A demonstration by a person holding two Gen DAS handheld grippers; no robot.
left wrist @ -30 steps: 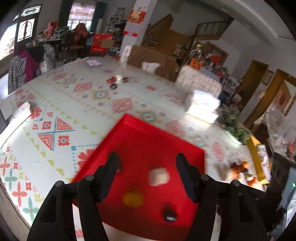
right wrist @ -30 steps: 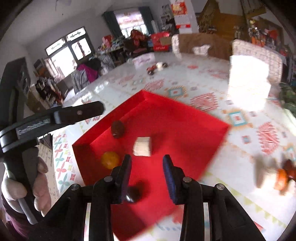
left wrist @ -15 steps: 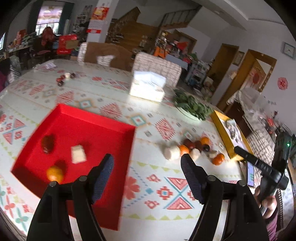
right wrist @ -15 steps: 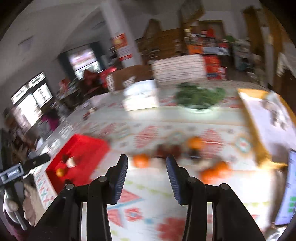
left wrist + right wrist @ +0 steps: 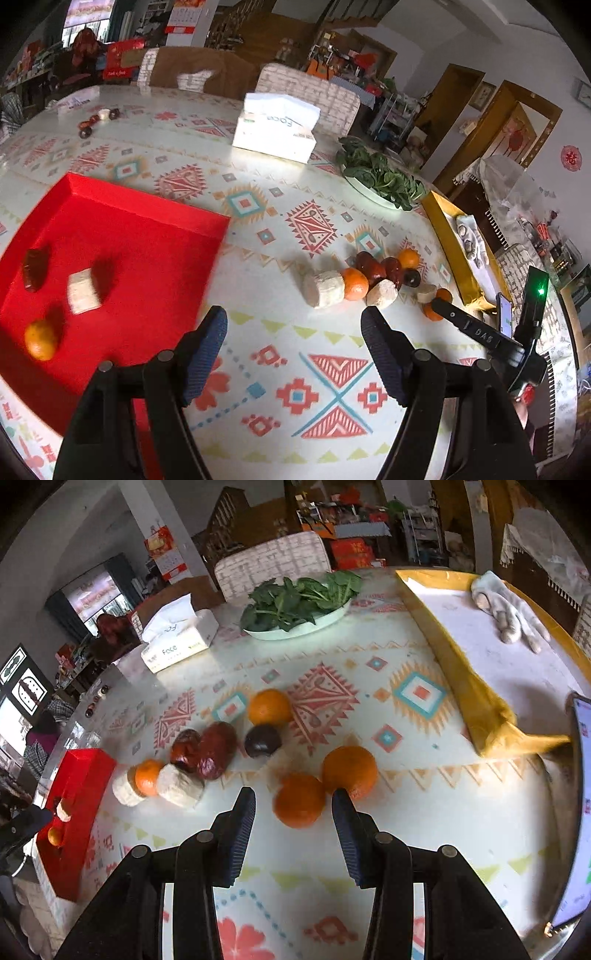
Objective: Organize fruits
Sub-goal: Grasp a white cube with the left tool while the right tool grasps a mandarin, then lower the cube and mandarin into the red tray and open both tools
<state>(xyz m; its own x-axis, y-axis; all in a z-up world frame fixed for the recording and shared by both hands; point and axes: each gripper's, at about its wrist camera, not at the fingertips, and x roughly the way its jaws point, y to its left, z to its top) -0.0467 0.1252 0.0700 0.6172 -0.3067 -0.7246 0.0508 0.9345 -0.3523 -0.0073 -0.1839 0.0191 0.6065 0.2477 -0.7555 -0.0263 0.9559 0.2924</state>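
A red tray [image 5: 147, 236] lies at the left with a dark date [image 5: 35, 264], a white chunk [image 5: 83, 291] and an orange [image 5: 40, 339] in it. To its right a pile of fruit sits on the patterned table: white chunks [image 5: 323, 290], oranges [image 5: 354, 283] and dates [image 5: 373, 266]. My left gripper [image 5: 293, 317] hovers open over bare cloth short of the pile, holding nothing. My right gripper [image 5: 293, 797] is open above the near end of the pile. An orange [image 5: 300, 800] shows between its fingertips, untouched by the pads. A second orange [image 5: 349, 771] and a dark plum [image 5: 263, 740] lie just beyond.
A tissue box [image 5: 275, 127] and a plate of greens [image 5: 380, 177] stand farther back. A yellow tray [image 5: 465, 686] with a glove [image 5: 506, 613] lies at the right, a phone [image 5: 583, 812] beside it. A few small fruits [image 5: 96, 120] lie at the far left. Chairs line the far edge.
Both grippers have swung from above the red tray rightward to the fruit pile. Both pairs of jaws stand wider than a second ago. The tray's contents have not moved.
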